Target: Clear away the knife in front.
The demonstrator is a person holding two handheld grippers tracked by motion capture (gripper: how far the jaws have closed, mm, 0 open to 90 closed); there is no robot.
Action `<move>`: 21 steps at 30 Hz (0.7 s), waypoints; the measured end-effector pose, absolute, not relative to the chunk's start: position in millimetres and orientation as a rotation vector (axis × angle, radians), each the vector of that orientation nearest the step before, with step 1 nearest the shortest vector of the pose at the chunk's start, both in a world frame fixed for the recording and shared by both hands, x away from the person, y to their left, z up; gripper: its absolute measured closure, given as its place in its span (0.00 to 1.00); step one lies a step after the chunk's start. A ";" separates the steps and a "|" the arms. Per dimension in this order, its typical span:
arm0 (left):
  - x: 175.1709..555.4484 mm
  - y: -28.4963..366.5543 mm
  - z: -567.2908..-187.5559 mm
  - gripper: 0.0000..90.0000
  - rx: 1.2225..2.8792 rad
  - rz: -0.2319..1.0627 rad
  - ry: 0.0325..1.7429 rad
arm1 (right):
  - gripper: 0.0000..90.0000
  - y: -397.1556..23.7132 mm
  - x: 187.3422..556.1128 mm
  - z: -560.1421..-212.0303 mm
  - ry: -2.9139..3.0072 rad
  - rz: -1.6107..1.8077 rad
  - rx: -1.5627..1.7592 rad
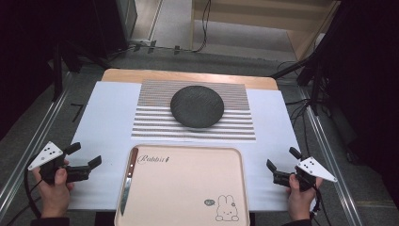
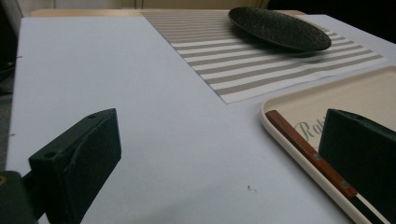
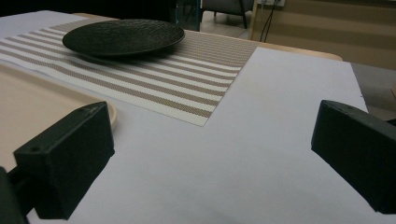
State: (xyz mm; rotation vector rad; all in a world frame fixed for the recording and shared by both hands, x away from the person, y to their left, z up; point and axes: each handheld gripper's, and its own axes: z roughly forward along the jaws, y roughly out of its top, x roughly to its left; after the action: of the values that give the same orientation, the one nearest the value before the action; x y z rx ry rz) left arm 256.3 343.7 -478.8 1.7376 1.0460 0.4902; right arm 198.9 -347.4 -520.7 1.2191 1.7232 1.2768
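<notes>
While both tools hang wide open and empty at the near corners of the worktop [image 1: 103, 101], nothing looks begun yet: the left tool [image 1: 87, 157] waits just left of the pink tray [image 1: 188, 188], the right tool [image 1: 282, 162] just right of it, and neither touches anything. My guess is that the work concerns the knife [image 1: 128, 181], the thing nearest the left tool, and perhaps laying it out with the black plate [image 1: 196, 106]; all of that would still be ahead. That knife lies inside the tray along its left rim, running near to far, with its reddish-brown wooden handle at the far end and its bright blade pointing toward the person. From the left gripper view the handle [image 2: 310, 154] shows two small metal rivets and lies flat against the tray's raised edge, partly behind the right-hand jaw. Round, dark and rough-textured, the plate sits on a striped placemat [image 1: 155, 127] at the far middle, well apart from the tray, which bears a rabbit drawing at its near right corner.
</notes>
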 end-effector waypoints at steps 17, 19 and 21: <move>254.8 352.6 -484.6 0.00 1.718 0.507 1.069 | 0.00 -347.4 198.1 -520.7 1.723 1.269 1.225; 255.2 351.1 -485.2 0.00 1.727 0.512 1.068 | 0.00 -347.4 198.1 -520.7 1.723 1.268 1.224; 255.1 350.1 -485.3 0.00 1.732 0.514 1.067 | 0.00 -347.3 198.2 -520.8 1.724 1.268 1.223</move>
State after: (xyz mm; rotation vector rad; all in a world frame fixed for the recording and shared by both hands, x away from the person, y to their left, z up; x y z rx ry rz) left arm 255.1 350.1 -485.3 1.7317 1.0671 0.5136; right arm 198.2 -347.3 -520.8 1.2232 1.7237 1.2681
